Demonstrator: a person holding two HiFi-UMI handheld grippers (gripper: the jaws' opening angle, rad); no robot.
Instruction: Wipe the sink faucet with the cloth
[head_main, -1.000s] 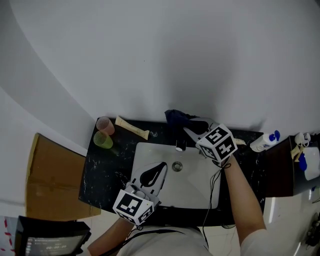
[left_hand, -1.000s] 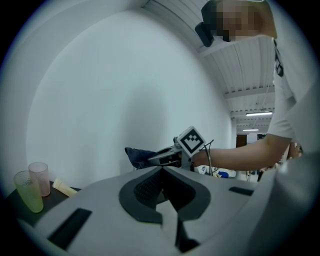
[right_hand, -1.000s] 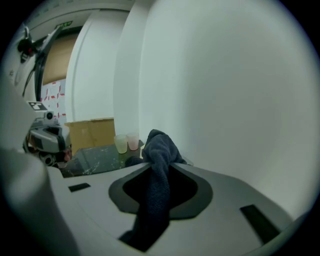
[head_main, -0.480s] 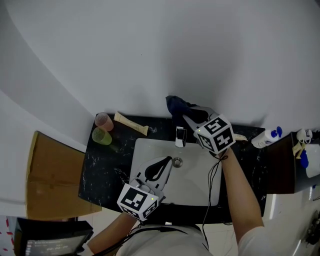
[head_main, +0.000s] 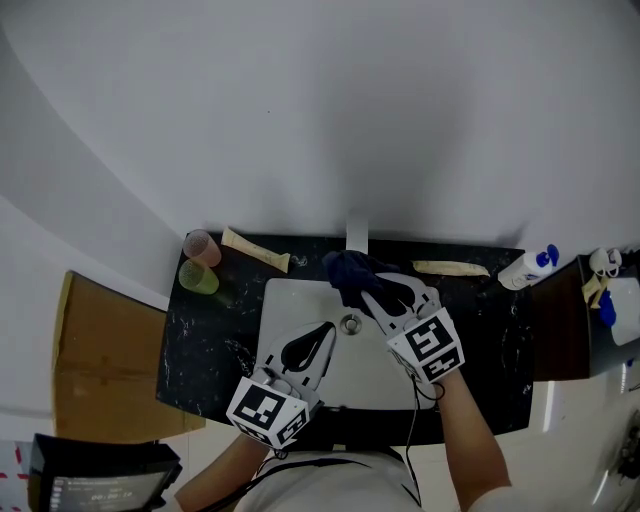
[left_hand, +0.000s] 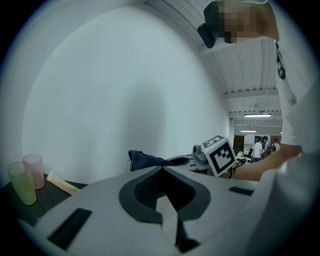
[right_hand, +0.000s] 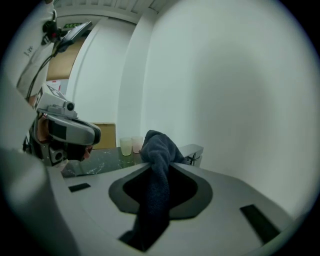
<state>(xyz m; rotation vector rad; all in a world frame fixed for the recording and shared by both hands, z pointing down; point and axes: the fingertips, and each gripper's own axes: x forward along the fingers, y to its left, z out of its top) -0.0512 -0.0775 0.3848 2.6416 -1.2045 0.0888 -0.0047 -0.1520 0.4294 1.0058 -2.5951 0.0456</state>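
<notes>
Right tongs (head_main: 372, 290), gripping the cloth (head_main: 348, 270), have moved down-frame from the faucet (head_main: 357, 237). Left tongs (head_main: 325, 330) remain closed, empty.

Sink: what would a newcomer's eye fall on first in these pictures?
The dark blue cloth pinched in the right claw stands out, held at the back of the white sink, close to the faucet. At the counter's left end stand a pink cup and a green cup.

Dim, even light; gripper views warped, dark at corners
</notes>
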